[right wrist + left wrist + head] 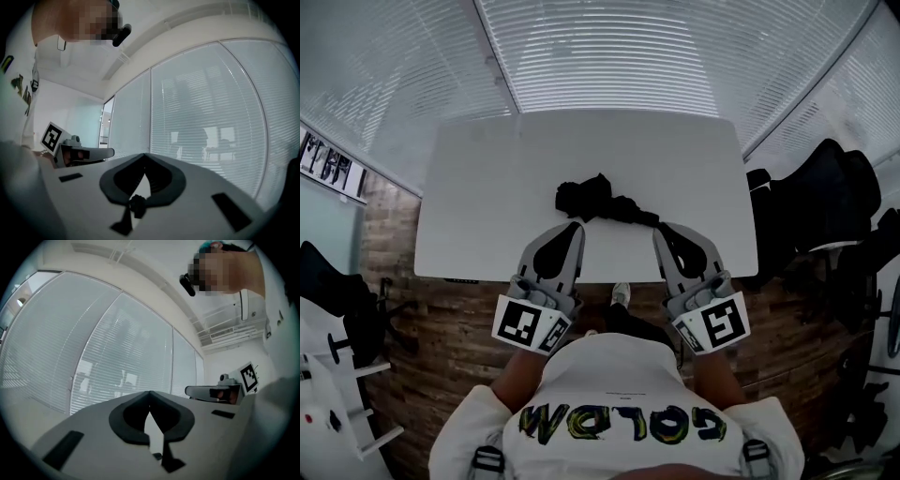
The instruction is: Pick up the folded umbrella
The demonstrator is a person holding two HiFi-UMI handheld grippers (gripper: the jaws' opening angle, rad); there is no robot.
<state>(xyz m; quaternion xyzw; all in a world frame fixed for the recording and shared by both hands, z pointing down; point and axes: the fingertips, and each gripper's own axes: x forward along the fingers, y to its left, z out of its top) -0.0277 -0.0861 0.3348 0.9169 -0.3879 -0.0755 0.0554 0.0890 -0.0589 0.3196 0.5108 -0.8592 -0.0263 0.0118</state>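
The folded umbrella (602,201) is a black crumpled bundle lying on the white table (487,187), near the middle of its front edge. My left gripper (578,224) is over the front edge with its tip just short of the umbrella's left end, jaws shut and empty. My right gripper (659,228) is beside it, its tip close to the umbrella's right end, and is also shut and empty. In the left gripper view the jaws of the left gripper (149,393) meet at the tip. The right gripper (144,155) looks the same in its own view. Neither gripper view shows the umbrella.
Window blinds (600,56) run behind the table. Black office chairs (825,197) stand close to its right end. A white rack (337,375) is at the lower left on the wooden floor (441,319). A dark chair (328,281) sits at the left.
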